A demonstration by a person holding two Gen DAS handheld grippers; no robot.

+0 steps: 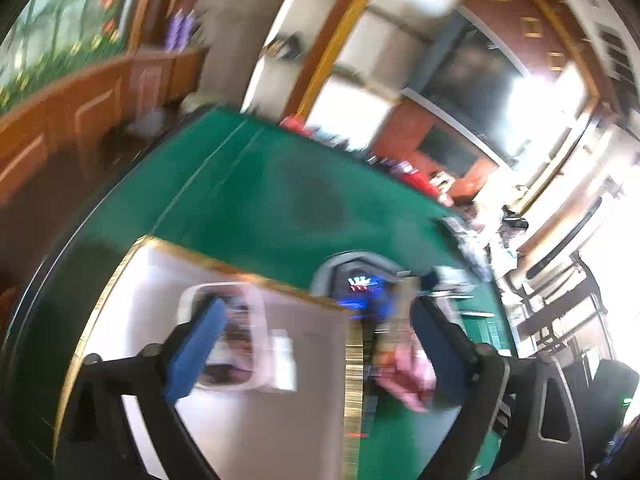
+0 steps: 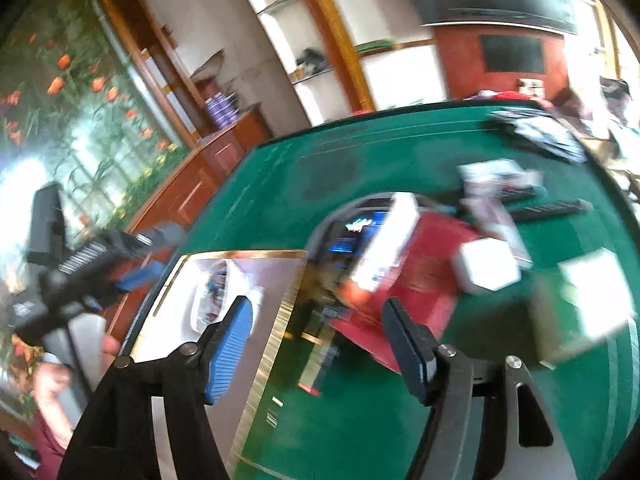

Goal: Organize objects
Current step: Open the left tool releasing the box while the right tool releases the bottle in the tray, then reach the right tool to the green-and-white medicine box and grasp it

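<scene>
Left wrist view, left gripper (image 1: 316, 344): jaws spread wide, nothing between the blue pads; the picture is heavily smeared.
Left wrist view, white box (image 1: 224, 360): a large flat box with a gold edge lies on the green table (image 1: 256, 184), under and ahead of the left finger; its printed lid picture shows between the fingers.
Left wrist view, grey device (image 1: 356, 280): a rounded grey case with blue lights sits just beyond the box's far corner, ahead of the fingers.
Left wrist view, pink item (image 1: 408, 376): blurred, low beside the right finger, on the table; what it is cannot be told.

Right wrist view, right gripper (image 2: 320, 344): released, fingers well apart, holding nothing.
Right wrist view, white box (image 2: 224, 292): ahead and left, partly under the left finger, flat on the green table (image 2: 320, 160).
Right wrist view, red box (image 2: 420, 272): ahead between the fingers, beside the white box, with a small white cube (image 2: 486, 266) at its right edge.
Right wrist view, grey device (image 2: 356, 224): beyond the red box, partly hidden by it.
Right wrist view, left gripper (image 2: 132, 264): off to the far left, above the table's edge; its state cannot be read here.
</scene>
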